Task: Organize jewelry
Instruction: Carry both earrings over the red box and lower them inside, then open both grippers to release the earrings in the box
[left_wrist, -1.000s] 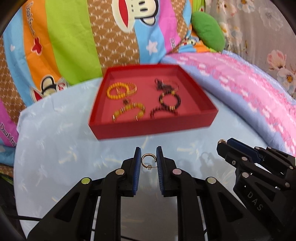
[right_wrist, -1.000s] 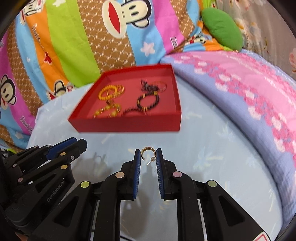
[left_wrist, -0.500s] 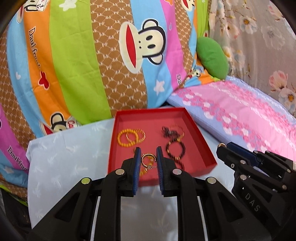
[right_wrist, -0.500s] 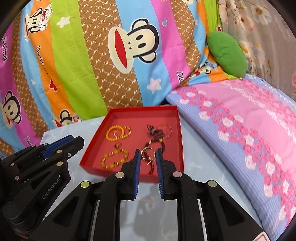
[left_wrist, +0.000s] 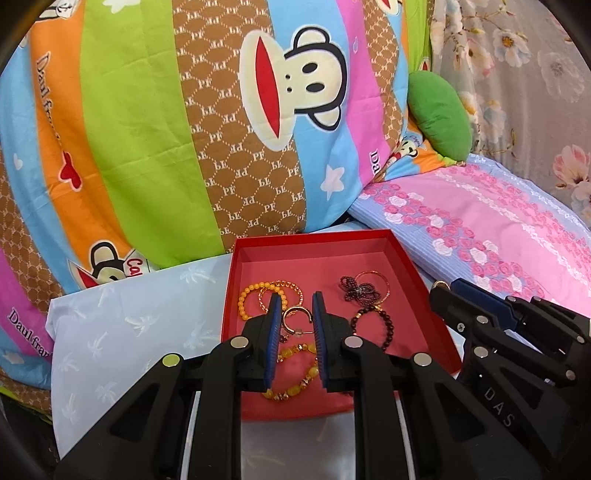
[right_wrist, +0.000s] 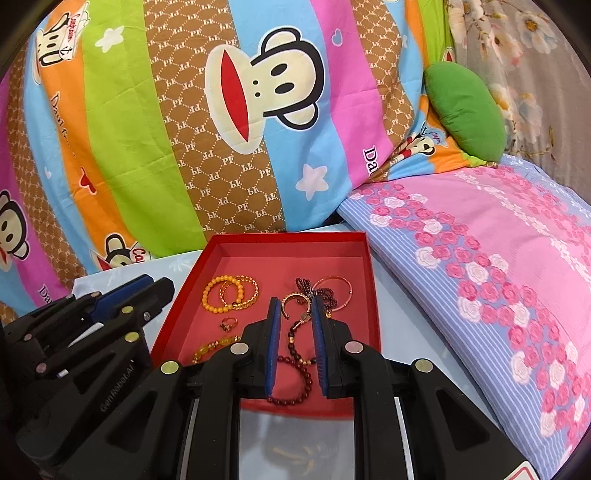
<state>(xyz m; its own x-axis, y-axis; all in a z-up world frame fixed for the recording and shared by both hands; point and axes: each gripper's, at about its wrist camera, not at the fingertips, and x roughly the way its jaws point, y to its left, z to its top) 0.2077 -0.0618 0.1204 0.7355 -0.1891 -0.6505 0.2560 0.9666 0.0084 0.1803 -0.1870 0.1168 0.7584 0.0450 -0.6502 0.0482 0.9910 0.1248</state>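
Left wrist: left tongs (left_wrist: 294, 312) pinch a gold hoop earring (left_wrist: 295, 318) above the red tray (left_wrist: 436, 325), directly over its near-left bracelets. Right wrist: right tongs (right_wrist: 294, 314) clamp a second gold hoop (right_wrist: 295, 301) above the tray's middle.

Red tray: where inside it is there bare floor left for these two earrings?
In the red tray, the far strip of floor along the back wall is bare, beyond the orange bead bracelet and the dark bead tangle. A narrower gap runs between those two. The near half is crowded: yellow bracelet, dark bead bracelet.
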